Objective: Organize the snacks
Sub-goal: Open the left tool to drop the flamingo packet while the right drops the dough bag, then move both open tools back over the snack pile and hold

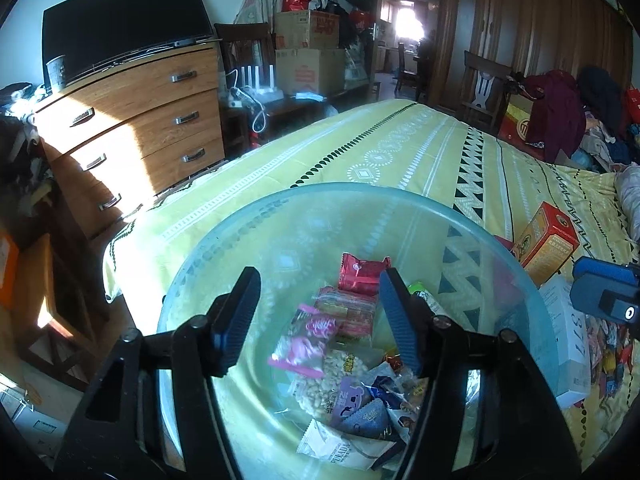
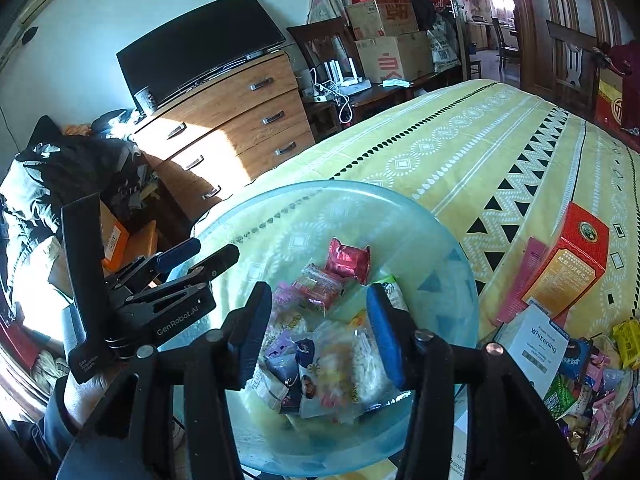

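The left tool (image 1: 320,320) hangs released over a translucent pale-blue plastic bowl (image 1: 248,216), its ribbed blue pads (image 1: 394,320) apart with nothing pinched between them; the right tool (image 2: 318,330) is likewise released above the same bowl (image 2: 452,240), black jaws spread and holding nothing. Under both lies a heap of snack packets (image 2: 320,364) in the bowl's rounded bottom: crinkly foil and clear film wrappers, among them a shiny red foil packet (image 1: 362,276), a pink-printed clear pouch (image 1: 306,344) and a clear bag of pale puffed pieces (image 1: 334,376). The bowl sits on the bed (image 2: 460,152) near its corner facing the drawers, on a soft yellow sheet with white diamonds and black triangles. Towards the bed's other side stand a rectangular red-and-orange cardboard box (image 2: 568,264) and a white carton (image 2: 540,344), beside a loose spread of more glossy packets (image 2: 600,392). Beyond the bed's edge stands a wood-grain chest of drawers (image 2: 240,120) with metal handles
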Motion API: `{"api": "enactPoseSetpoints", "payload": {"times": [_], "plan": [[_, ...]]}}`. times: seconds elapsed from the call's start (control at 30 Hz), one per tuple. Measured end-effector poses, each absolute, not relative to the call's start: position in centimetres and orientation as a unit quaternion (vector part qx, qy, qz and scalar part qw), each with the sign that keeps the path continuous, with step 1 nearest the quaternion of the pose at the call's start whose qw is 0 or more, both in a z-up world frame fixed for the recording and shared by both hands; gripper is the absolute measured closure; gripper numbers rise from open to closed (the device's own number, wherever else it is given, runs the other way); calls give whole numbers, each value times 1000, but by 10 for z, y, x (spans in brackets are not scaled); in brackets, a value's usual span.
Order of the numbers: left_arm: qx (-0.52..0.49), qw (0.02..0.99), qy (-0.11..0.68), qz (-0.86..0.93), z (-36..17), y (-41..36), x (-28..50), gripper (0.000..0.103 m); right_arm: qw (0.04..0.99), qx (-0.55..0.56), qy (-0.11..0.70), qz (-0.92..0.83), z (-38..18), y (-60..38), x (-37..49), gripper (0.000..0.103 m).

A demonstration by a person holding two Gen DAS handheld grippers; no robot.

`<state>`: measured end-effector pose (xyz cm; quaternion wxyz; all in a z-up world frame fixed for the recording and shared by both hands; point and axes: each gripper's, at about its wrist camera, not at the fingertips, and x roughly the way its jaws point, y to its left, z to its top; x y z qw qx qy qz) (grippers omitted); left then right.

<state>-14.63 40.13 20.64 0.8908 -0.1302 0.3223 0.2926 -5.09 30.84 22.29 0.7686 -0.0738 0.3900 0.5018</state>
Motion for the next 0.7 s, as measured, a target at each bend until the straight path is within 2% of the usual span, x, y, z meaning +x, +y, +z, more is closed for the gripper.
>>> {"api": "enactPoseSetpoints", "payload": {"times": [0.1, 0.2, 0.23, 0.3, 0.5, 0.6, 0.7], "plan": [[-128, 890, 328, 291, 207, 399, -145, 22, 772, -72, 386, 499, 225, 304, -53, 42], [-128, 897, 308, 288, 215, 389, -151, 20, 785, -65, 373, 490, 229, 288, -57, 28], [-126, 903, 298, 284, 221, 384, -152, 14, 793, -62, 362, 486, 232, 277, -60, 23], [-115, 915, 275, 273, 232, 361, -153, 0, 813, -57, 336, 473, 237, 254, -68, 21], [-44, 968, 200, 147, 257, 239, -145, 0, 893, -45, 251, 372, 224, 134, -103, 13], [-31, 975, 215, 39, 247, 166, -130, 0, 914, -44, 257, 310, 197, 72, -111, 12], [-19, 964, 265, -31, 211, 106, -107, 0, 917, -38, 307, 253, 154, 11, -106, 10]]}}
